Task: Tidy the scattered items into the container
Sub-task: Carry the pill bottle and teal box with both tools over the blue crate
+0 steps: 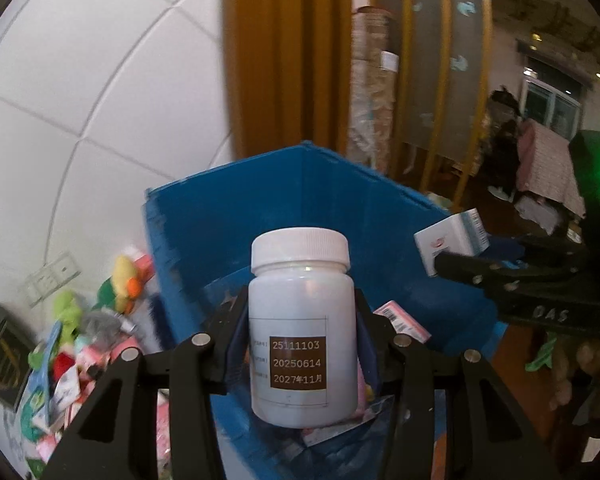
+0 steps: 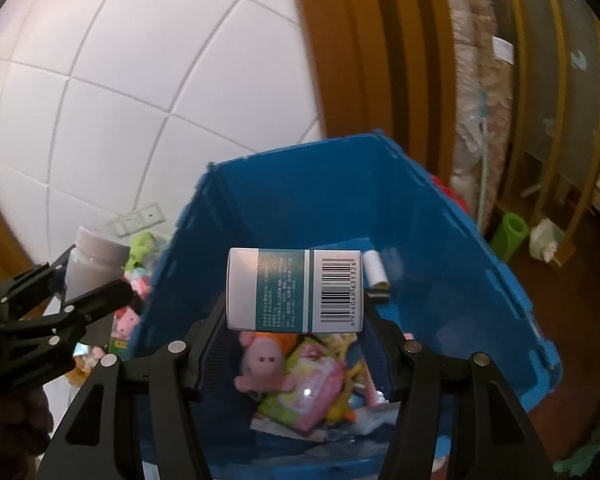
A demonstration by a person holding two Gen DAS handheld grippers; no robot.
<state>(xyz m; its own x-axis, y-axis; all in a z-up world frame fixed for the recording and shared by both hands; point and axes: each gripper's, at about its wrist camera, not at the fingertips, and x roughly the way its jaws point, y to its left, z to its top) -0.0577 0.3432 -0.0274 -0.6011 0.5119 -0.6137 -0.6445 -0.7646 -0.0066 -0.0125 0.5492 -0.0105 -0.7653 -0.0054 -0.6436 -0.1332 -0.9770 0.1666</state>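
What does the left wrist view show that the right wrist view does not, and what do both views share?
Only the left wrist view shows the date label on the white bottle in the left gripper. Only the right wrist view shows the barcode on the box in the right gripper and a pink plush toy. Both show the blue bin.

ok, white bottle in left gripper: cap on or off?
On. The white bottle stands upright between the left gripper fingers, white cap seated.
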